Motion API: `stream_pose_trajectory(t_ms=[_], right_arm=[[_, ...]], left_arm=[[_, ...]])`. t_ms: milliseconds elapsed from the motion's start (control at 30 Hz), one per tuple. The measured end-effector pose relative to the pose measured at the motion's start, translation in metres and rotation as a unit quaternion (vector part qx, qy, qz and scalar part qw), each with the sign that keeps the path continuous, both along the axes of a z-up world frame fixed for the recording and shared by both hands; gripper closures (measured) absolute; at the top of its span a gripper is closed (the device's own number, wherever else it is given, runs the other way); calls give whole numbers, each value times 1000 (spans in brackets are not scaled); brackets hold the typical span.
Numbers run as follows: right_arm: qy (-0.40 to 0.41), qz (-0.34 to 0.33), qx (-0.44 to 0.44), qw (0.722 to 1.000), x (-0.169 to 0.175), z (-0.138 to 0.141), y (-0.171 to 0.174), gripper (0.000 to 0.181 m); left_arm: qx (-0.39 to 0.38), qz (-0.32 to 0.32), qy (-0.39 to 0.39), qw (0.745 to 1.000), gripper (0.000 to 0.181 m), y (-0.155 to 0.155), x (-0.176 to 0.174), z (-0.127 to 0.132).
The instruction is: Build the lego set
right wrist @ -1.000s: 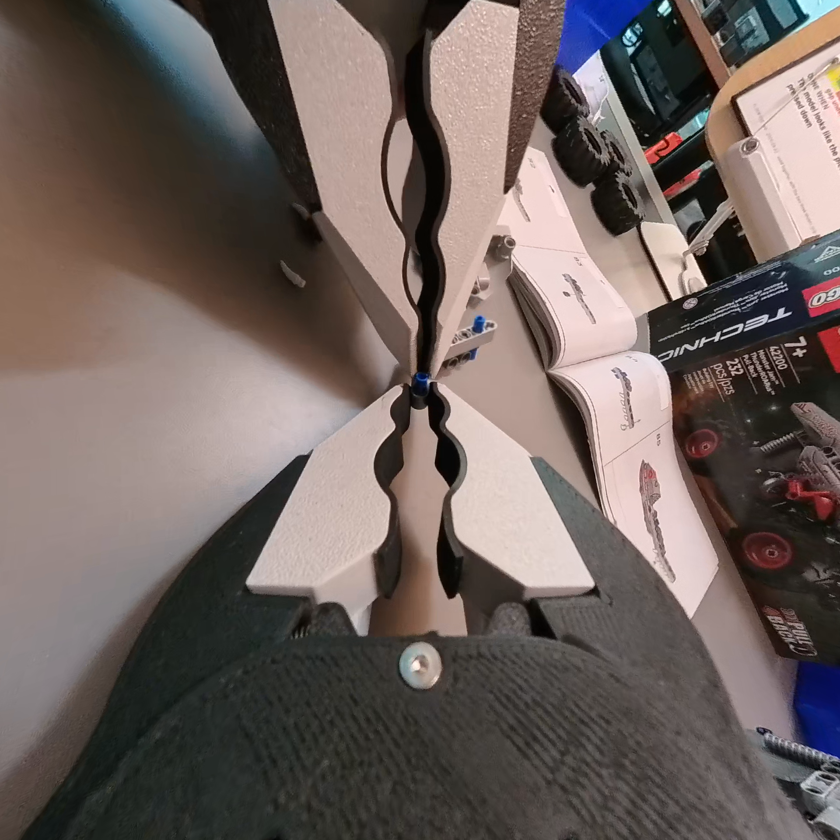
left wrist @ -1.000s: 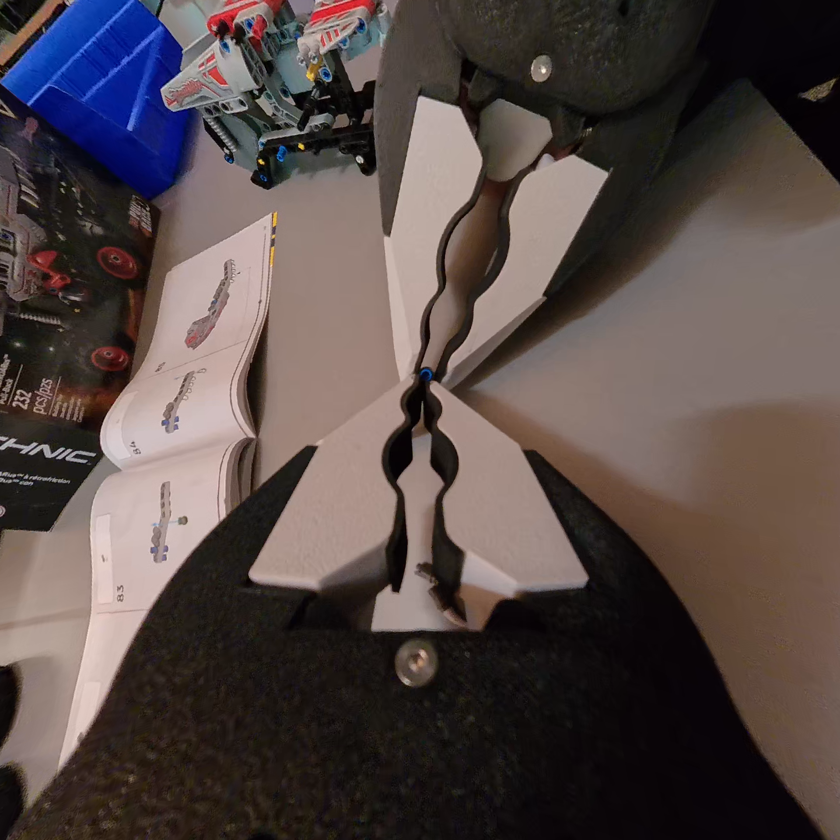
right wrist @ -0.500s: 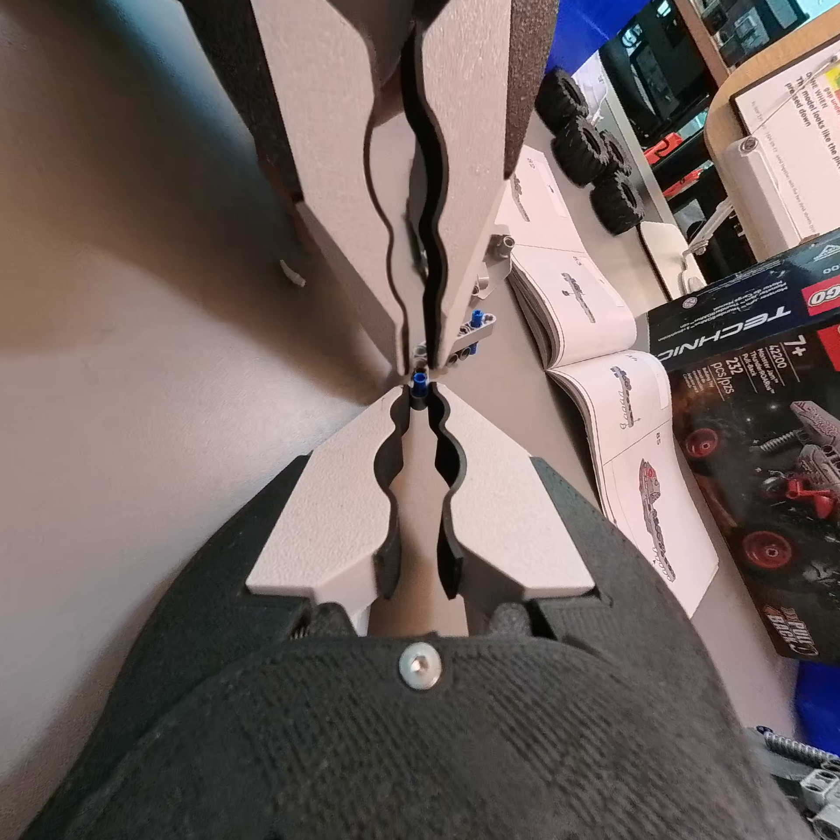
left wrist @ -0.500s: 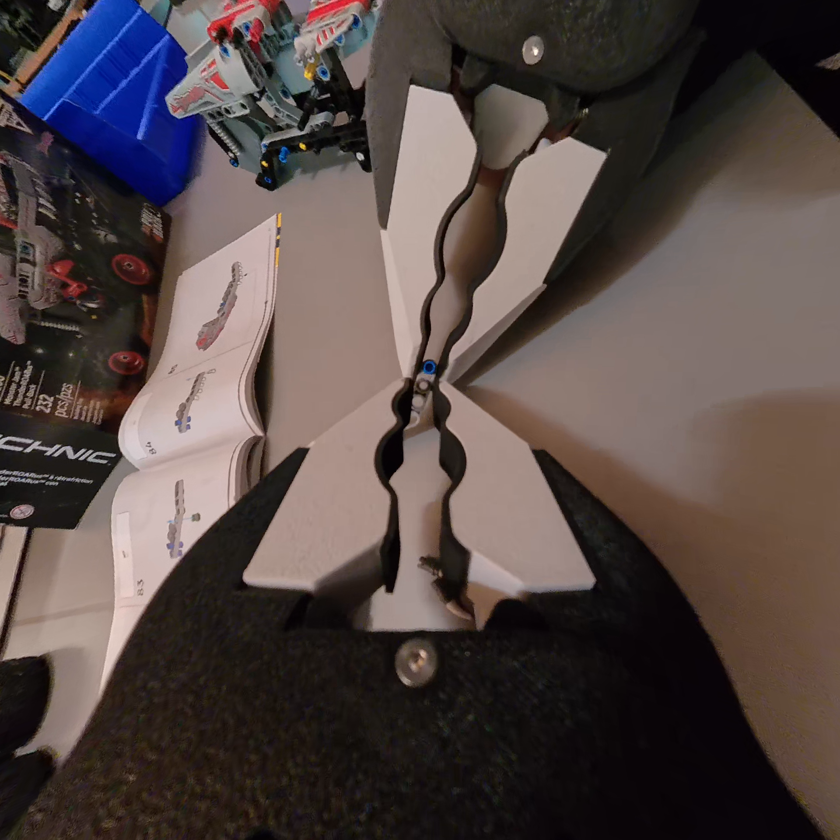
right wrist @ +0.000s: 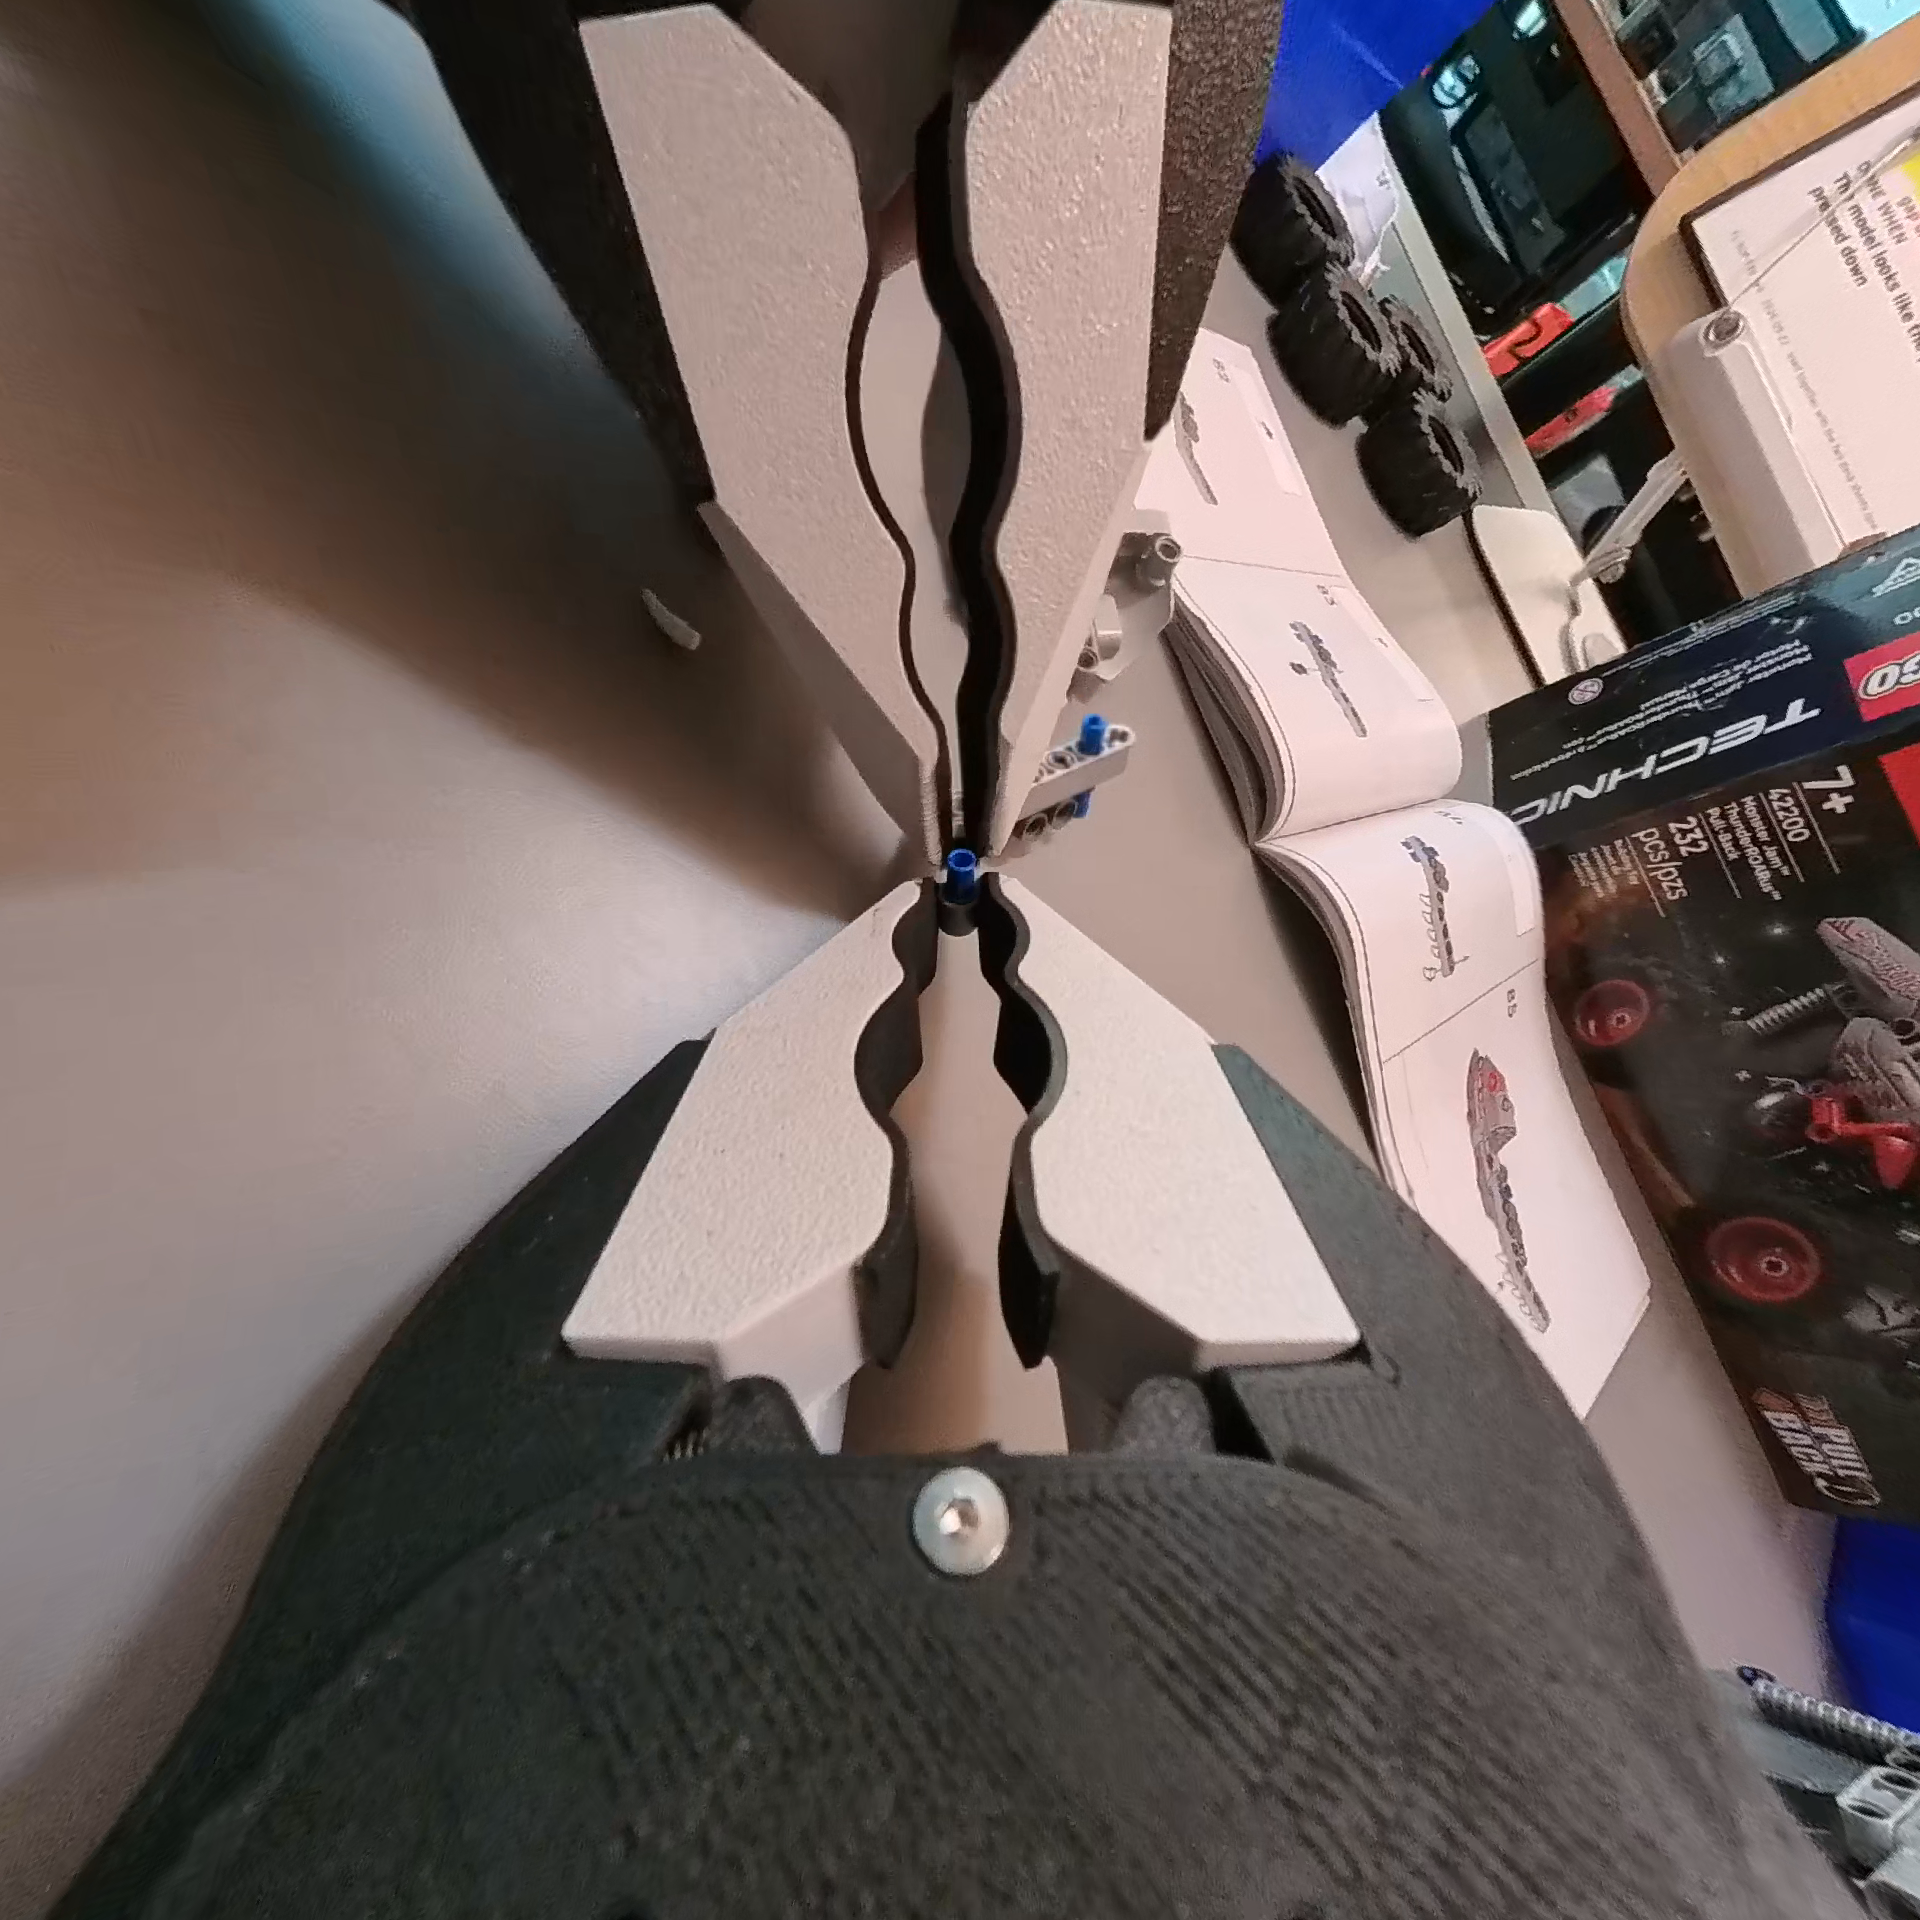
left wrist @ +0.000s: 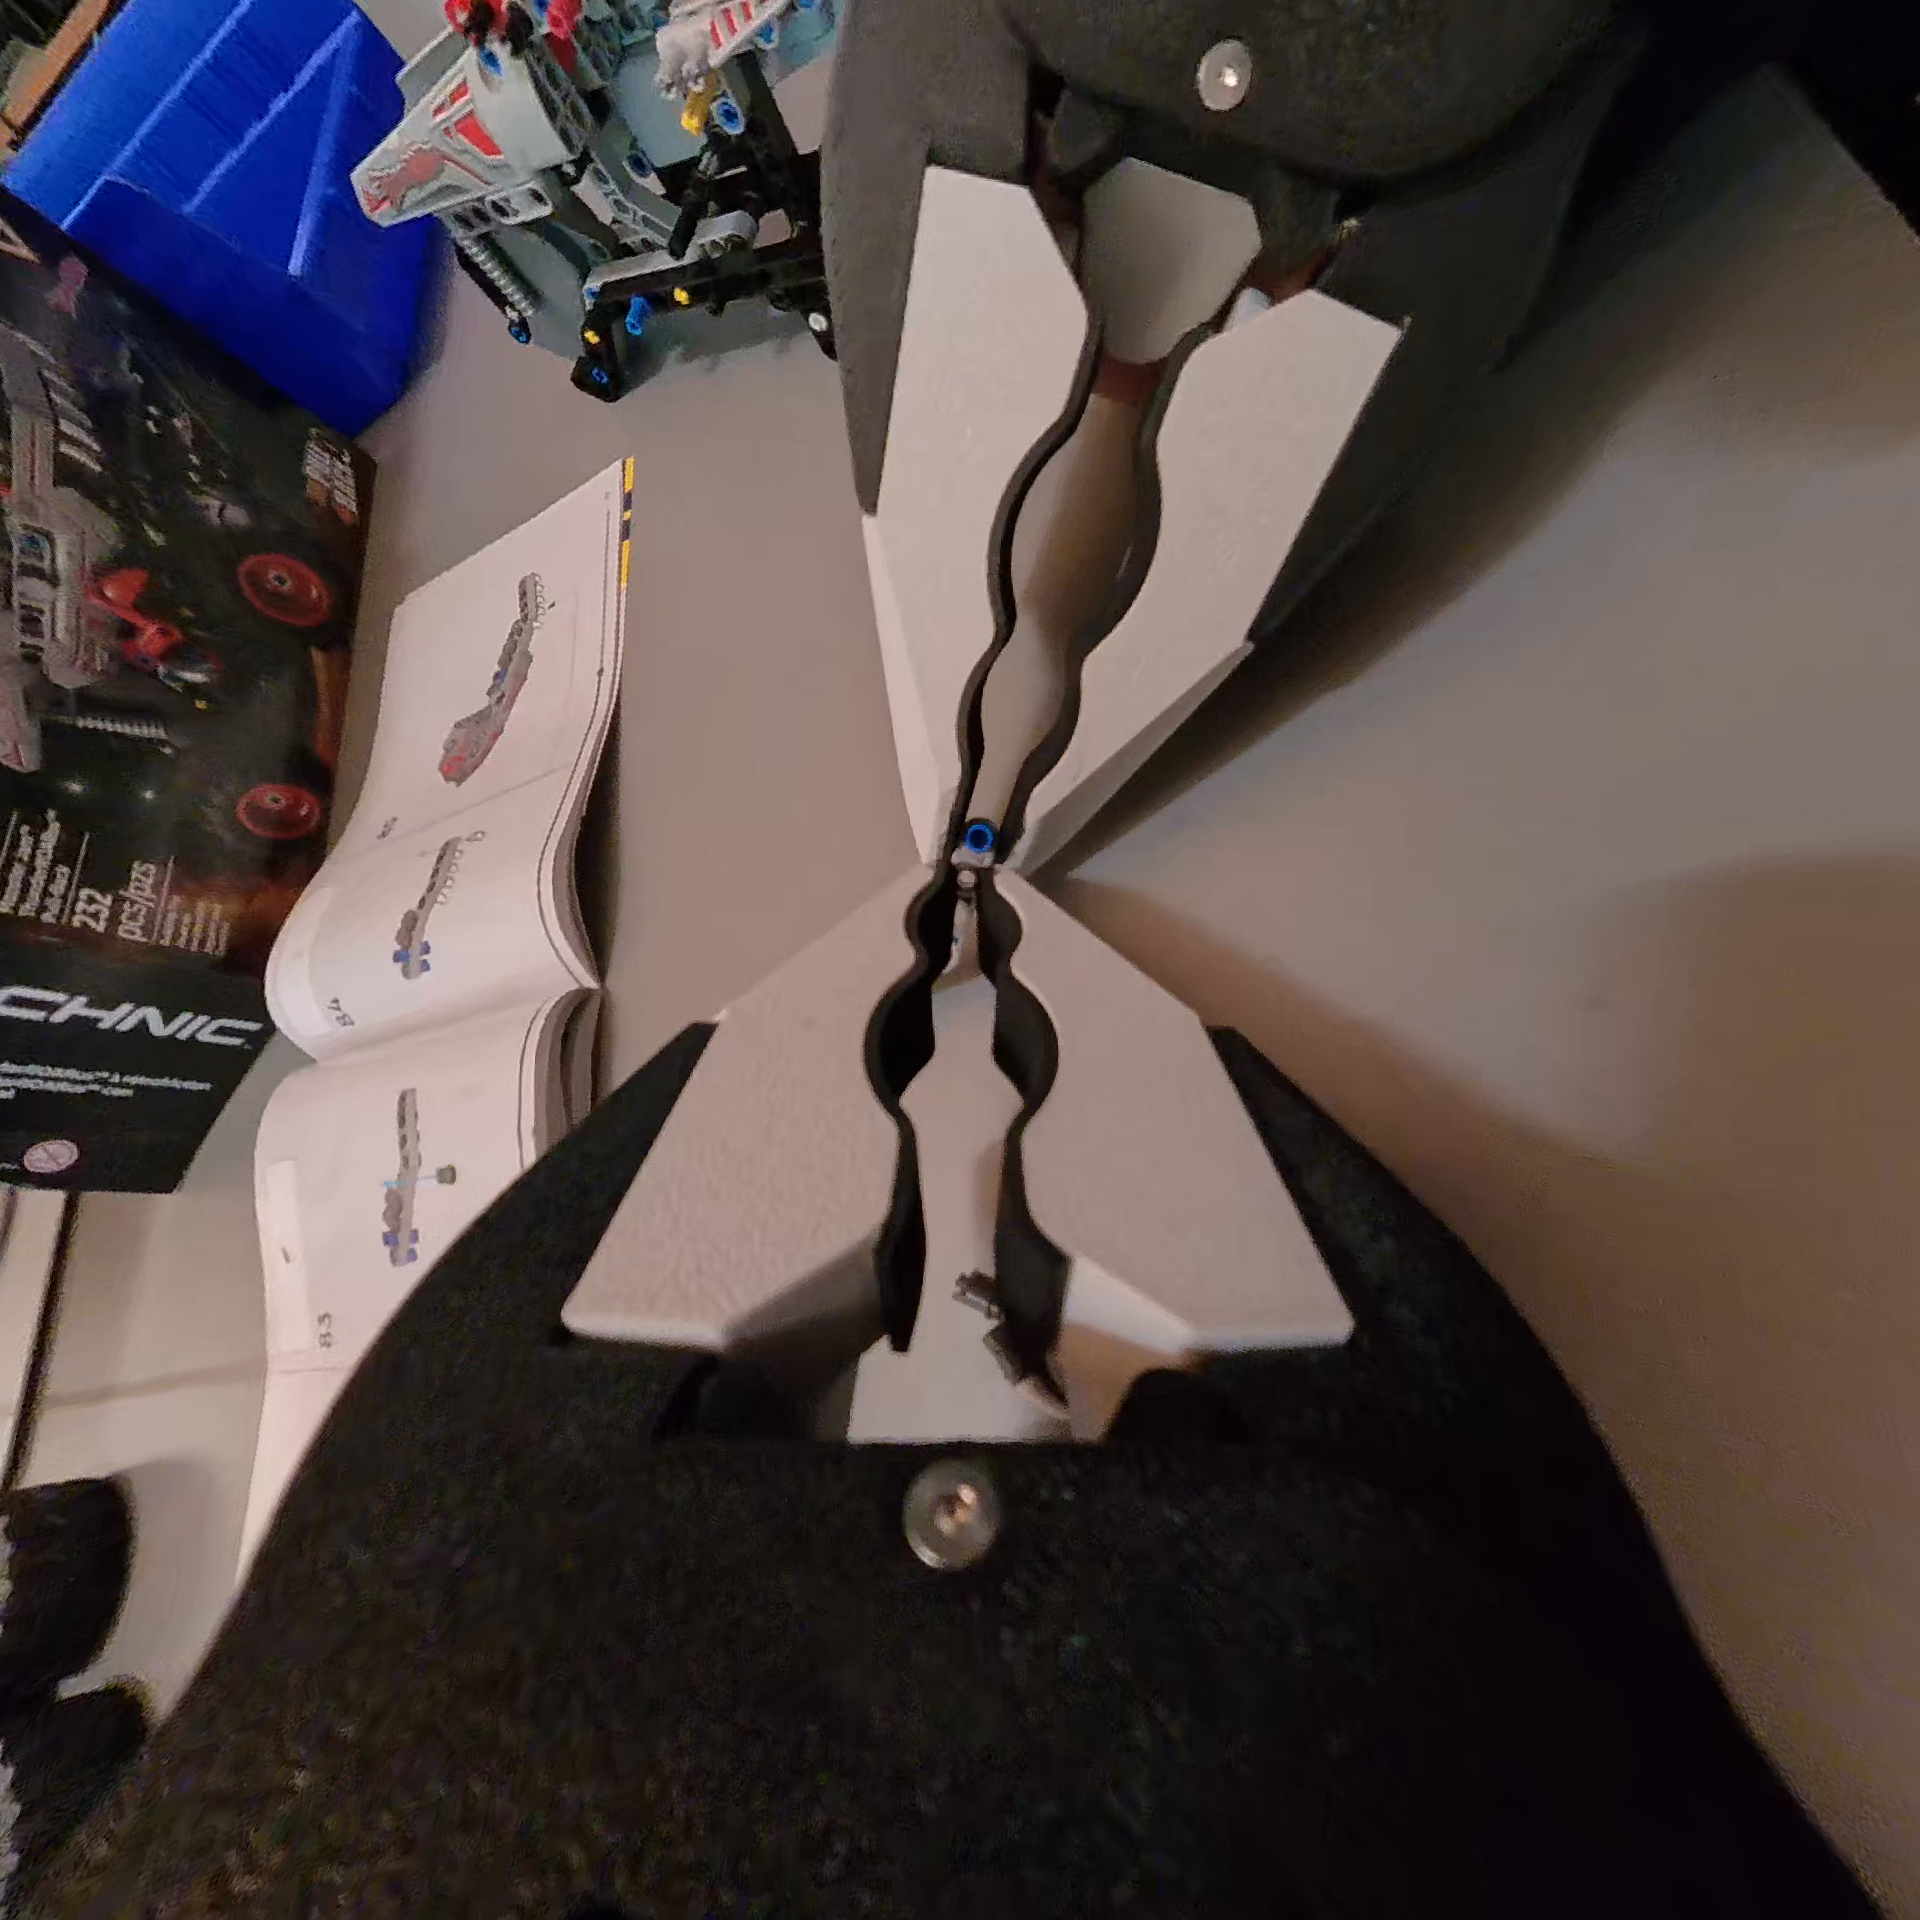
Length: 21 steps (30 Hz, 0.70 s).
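Fingers (right wrist: 1039,1049) of our right gripper (right wrist: 961,899) pinch a blue pin (right wrist: 961,878) at their tips; fingers (left wrist: 769,1122) of our left gripper (left wrist: 964,899) meet them tip to tip, pinching a small grey piece (left wrist: 974,856) pressed against that pin. Both hang above the grey bench (left wrist: 1507,935). An open instruction booklet (left wrist: 468,831) lies beside a dark printed set box (left wrist: 135,727) (we leave its lettering unquoted). A loose grey beam (right wrist: 1081,774) lies near the booklet; the part-built model (left wrist: 623,177) stands by a blue bin (left wrist: 239,177).
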State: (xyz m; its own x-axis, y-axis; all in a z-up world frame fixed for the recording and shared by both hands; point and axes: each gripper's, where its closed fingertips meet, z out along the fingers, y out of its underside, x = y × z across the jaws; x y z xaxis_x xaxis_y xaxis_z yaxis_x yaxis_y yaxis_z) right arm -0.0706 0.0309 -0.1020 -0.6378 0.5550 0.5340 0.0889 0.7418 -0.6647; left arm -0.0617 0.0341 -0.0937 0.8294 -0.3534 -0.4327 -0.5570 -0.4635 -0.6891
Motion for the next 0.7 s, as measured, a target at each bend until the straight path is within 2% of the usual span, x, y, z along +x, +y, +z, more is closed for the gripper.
stream_pose_trajectory(t_ms=[100,233,333,500,600,700], right_arm=[[-2,12,0,1000,3,-1,-3,174],[0,1,-1,1000,0,0,-2,175],[-6,9,-6,1000,2,0,-2,174],[-3,1,-8,1000,0,1,-2,175],[-7,10,-5,1000,2,-1,-3,174],[-8,10,-3,1000,3,-1,-5,174]], left_arm=[[-2,-21,9,1000,180,-3,3,0],[1,1,6,1000,180,-1,-1,1],[-4,-24,21,999,180,-3,4,1],[2,1,-9,1000,180,-1,0,2],[-4,-24,2,1000,181,-4,4,1],[-4,-18,-6,1000,181,-4,3,1]])
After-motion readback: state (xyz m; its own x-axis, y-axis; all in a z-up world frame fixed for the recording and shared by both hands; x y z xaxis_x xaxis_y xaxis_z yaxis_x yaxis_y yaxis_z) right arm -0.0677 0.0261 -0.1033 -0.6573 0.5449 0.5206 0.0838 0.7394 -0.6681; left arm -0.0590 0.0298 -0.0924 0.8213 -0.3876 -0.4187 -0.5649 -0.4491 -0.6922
